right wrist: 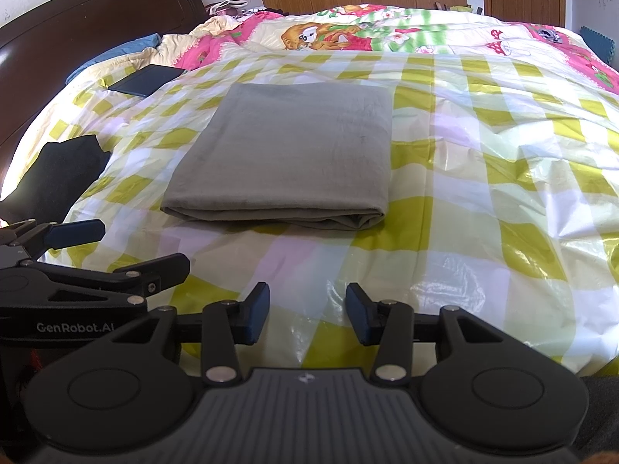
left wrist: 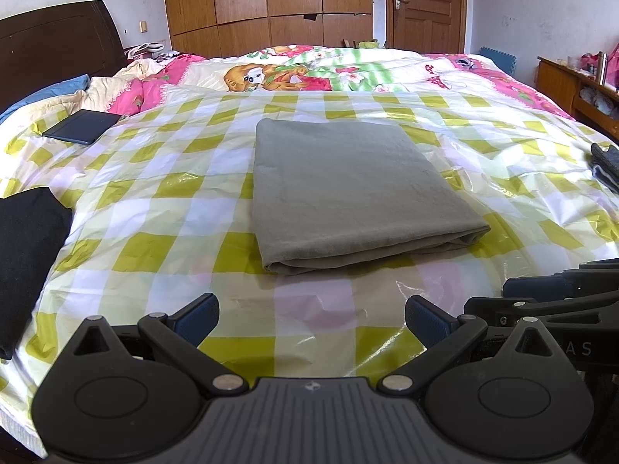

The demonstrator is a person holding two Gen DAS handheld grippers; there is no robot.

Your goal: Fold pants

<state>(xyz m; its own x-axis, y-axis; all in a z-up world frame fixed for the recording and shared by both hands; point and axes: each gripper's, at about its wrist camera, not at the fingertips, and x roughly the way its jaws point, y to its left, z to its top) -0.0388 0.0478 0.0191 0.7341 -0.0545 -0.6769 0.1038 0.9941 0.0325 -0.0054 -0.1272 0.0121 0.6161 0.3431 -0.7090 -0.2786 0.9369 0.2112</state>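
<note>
Only the left view shows dark cloth [left wrist: 605, 166] (right edge); both grippers [left wrist: 311, 315] [right wrist: 307, 315] gape empty.

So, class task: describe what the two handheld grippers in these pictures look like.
Both the left gripper and the right gripper are matte black plastic with round pivot discs, silver rivets, a ribbed grey centre plate and dark blue textured fingers. White "GenRobot.AI" lettering marks the left one's side. No cables or sleeves show.
</note>
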